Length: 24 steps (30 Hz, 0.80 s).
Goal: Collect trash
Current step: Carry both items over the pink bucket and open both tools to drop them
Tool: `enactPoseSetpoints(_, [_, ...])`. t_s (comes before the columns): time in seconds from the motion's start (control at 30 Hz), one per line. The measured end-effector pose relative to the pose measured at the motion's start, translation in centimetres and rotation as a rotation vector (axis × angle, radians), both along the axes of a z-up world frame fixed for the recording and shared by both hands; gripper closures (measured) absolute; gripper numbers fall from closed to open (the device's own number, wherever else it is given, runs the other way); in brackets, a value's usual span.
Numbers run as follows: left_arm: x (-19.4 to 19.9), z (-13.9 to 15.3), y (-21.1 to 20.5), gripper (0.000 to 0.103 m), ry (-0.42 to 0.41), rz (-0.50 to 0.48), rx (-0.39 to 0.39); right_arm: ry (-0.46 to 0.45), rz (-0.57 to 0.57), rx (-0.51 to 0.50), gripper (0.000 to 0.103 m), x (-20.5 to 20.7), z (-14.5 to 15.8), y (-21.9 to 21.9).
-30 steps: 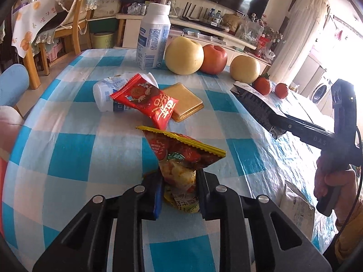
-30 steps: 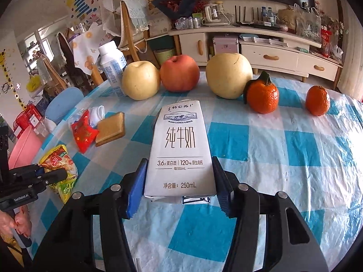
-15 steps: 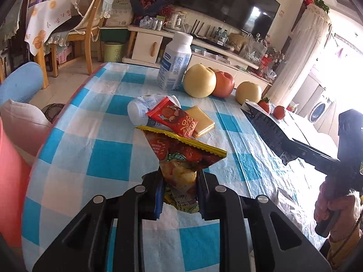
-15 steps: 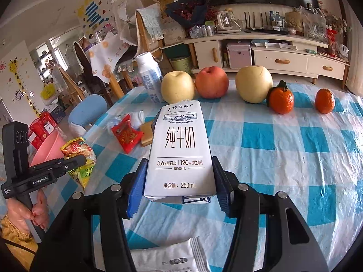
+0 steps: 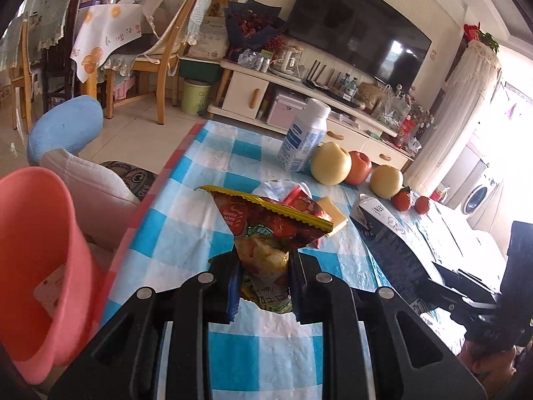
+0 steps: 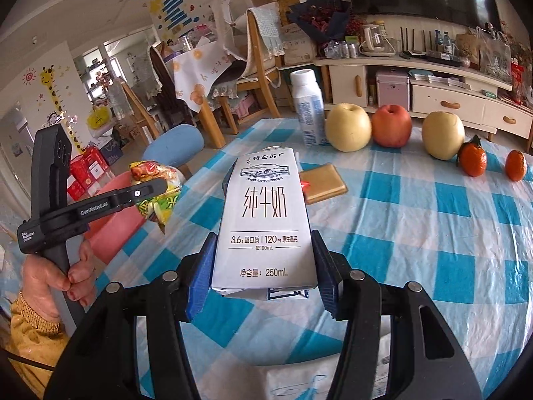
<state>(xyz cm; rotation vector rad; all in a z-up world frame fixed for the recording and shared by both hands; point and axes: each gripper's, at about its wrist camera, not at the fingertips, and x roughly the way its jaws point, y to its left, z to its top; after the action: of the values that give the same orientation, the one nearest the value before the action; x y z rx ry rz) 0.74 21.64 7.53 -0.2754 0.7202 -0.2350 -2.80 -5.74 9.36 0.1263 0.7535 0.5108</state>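
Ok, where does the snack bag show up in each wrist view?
Left wrist: snack bag at centre, pinched in the left claw, held above the table.
Right wrist: the same bag at left, beside the pink bin.
Shared landmark: the upright white bottle beside the fruit.

A home living room: television (image 5: 359, 40), dining chairs (image 5: 166, 66).

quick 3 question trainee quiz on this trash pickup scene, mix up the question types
1. True or false: the left gripper is shut on the crinkly red and yellow snack bag.
2. What does the right gripper hold? A) white milk carton B) red apple C) tan biscuit pack
3. Fill in: beside the blue checked table, past its left edge in the left wrist view, stands a pink plastic ____.

Key: 1 true; 2 A; 3 bin
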Motion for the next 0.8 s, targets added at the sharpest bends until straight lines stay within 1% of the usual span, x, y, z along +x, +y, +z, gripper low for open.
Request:
enactPoseSetpoints(0.1, [-0.6,0.8,2.8,0.078,-0.018,0.063,-0.021,-0.008,0.040,0.010,0.047,-0.5,0.5,2.7])
enactPoseSetpoints(0.2, [-1.3,1.5,5.6,0.078,-0.034,0.135,-0.018,-0.016,0.091,0.013,0.047,-0.8,1.1,6.0])
enactPoseSetpoints(0.37, [-2.5,1.9,11.3,0.078,-0.035,0.276,-0.044,-0.050,0.195,-0.014,0.047,-1.3,2.6,12.1])
enactPoseSetpoints(0.57, [-3.9,1.3,18.1,0.078,-0.021,0.444,-0.103,-0.098,0.324,-0.051,0.047,-1.5,4.1,20.3])
enactPoseSetpoints(0.7, [-4.1,0.2,21.0,0.078,0.000,0.505,-0.147,-0.112,0.377,-0.072,0.047,-0.9,4.2,24.9])
enactPoseSetpoints(0.8, [-3.9,-0.6,22.3,0.077,0.018,0.541,-0.151,-0.116,0.395,-0.085,0.047,-0.2,3.6,27.9])
